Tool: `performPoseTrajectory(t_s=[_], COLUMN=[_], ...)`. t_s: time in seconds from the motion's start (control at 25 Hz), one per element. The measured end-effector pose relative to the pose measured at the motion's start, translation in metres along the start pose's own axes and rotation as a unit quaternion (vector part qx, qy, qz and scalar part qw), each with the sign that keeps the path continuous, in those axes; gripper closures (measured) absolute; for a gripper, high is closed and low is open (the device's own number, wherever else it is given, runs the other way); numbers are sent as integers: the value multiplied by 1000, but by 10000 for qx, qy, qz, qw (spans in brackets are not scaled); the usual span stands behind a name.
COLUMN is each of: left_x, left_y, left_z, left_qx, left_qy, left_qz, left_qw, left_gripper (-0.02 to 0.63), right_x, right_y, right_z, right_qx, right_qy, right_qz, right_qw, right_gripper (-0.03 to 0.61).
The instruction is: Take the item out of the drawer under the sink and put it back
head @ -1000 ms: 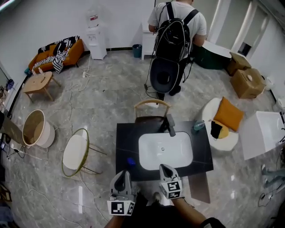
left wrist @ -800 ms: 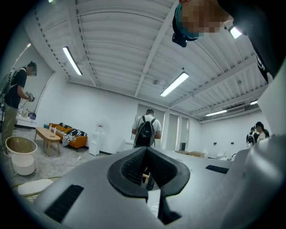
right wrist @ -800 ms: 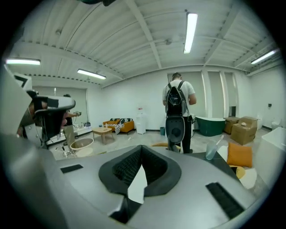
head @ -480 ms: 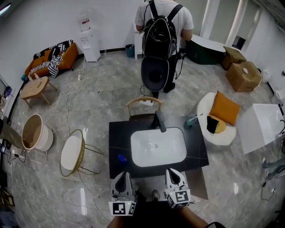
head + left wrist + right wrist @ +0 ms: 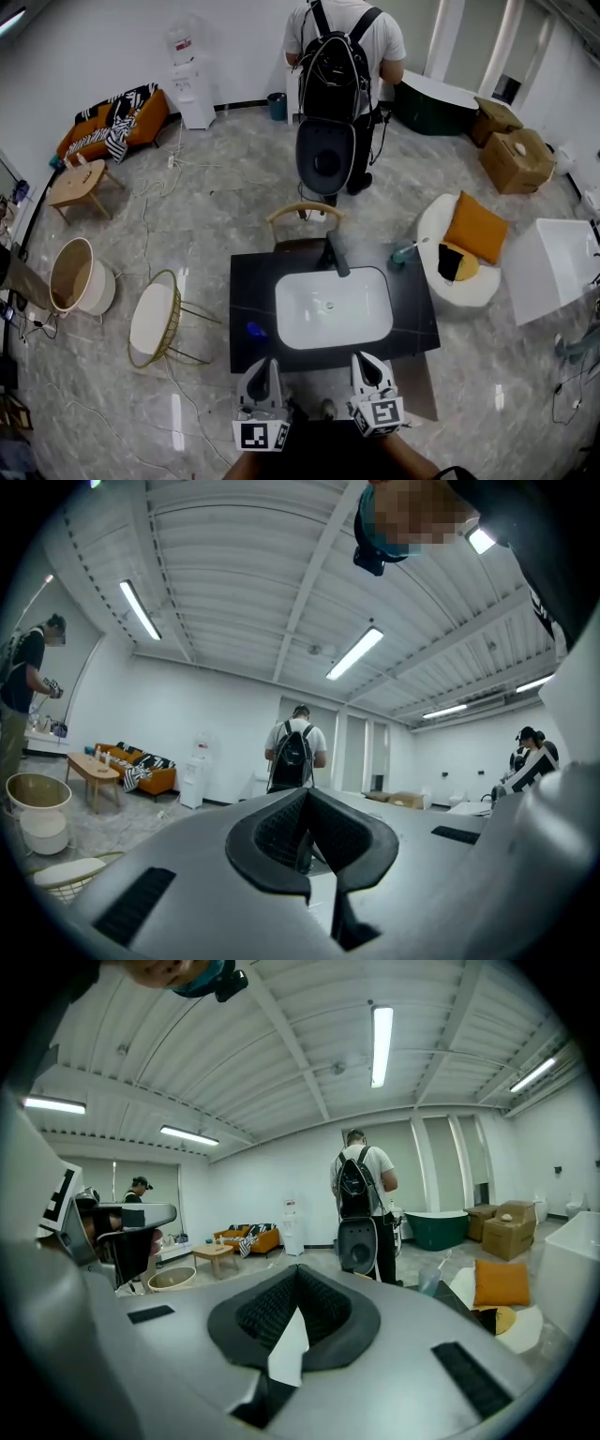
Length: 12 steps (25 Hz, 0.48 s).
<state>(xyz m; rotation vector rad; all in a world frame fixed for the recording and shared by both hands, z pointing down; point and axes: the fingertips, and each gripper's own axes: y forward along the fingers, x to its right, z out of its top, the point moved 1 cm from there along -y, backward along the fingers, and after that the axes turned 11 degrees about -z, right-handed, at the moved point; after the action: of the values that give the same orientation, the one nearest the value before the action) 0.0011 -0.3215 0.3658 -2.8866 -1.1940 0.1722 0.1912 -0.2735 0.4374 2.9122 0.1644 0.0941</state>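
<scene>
Left tongs (image 5: pixel 265 367) and right tongs (image 5: pixel 368 362) hang side by side at the near edge of the dark worktop (image 5: pixel 246 281), both pinched closed, nothing between the pads. The white sink (image 5: pixel 334 307) lies just ahead, between the two. A small blue object (image 5: pixel 255 330) rests just beyond the left tongs. The drawer's item shows in no view. Well beyond, a person with a backpack (image 5: pixel 339 56) stands, back turned.
</scene>
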Motion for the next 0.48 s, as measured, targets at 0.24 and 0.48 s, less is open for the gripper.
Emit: performPoseTrajectory(t_s=[0.24, 0.48], left_x=[1, 1], left_y=[-1, 0], left_z=[-1, -3], left_qx=[-26, -12], left_qy=[7, -7], left_qz=[-5, 13], left_qw=[10000, 10000], left_gripper=[603, 603], right_x=[-5, -3], right_y=[1, 0], right_z=[4, 0], right_qx=[47, 76], right_qy=[31, 12], right_qz=[90, 80], right_qw=[9999, 9999], right_gripper=[568, 568])
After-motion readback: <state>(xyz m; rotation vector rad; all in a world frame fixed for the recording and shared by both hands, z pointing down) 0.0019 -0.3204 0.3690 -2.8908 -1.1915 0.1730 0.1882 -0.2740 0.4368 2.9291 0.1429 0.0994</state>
